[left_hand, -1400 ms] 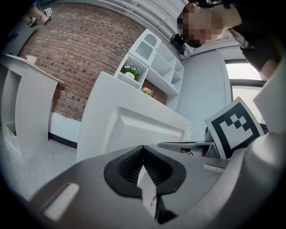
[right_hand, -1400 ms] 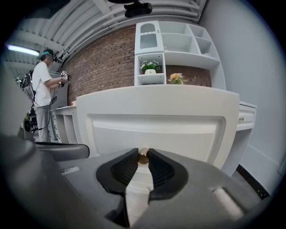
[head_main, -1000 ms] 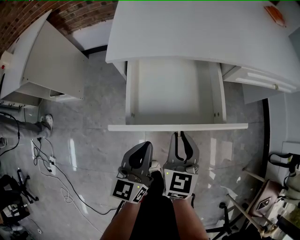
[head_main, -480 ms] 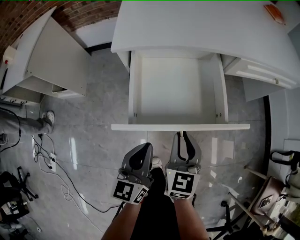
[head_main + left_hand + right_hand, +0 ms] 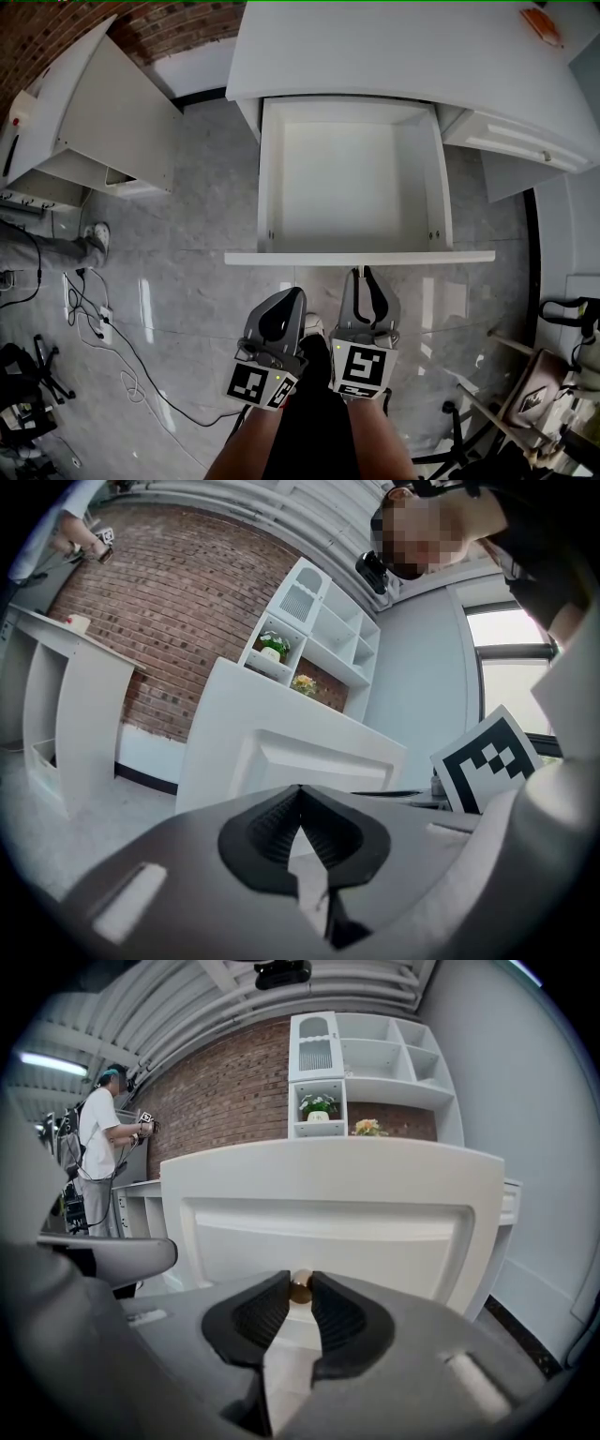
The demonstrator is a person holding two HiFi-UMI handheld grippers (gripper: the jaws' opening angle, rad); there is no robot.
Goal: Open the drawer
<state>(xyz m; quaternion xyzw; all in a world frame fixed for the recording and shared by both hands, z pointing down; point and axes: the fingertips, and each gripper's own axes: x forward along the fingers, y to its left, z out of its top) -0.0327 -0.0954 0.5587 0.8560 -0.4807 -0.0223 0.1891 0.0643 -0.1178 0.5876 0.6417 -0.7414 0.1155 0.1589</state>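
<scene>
Looking down from the head view, a white drawer (image 5: pixel 352 187) stands pulled well out from under a white desk (image 5: pixel 394 56), toward the person. Its inside is bare. The drawer's front panel (image 5: pixel 359 257) is the nearest part of it and lies just beyond the two grippers, above a grey tiled floor (image 5: pixel 187 281).

The right gripper (image 5: pixel 362 272) reaches to the middle of that front panel. Its own view shows both dark ribbed pads clamped on a small round brass knob (image 5: pixel 300 1289), one pad on each side. The left gripper (image 5: pixel 300 794) hangs just to the left of the right one, short of the panel, with its jaws together and nothing between them.

The drawer looks like stiff painted board. Being empty, it is probably light and should slide with little effort. The knob is the only place to take hold. It is small, smooth and rounded, so it could slip from the pads. A firm squeeze and a straight pull toward the person would likely suit it best.
</scene>
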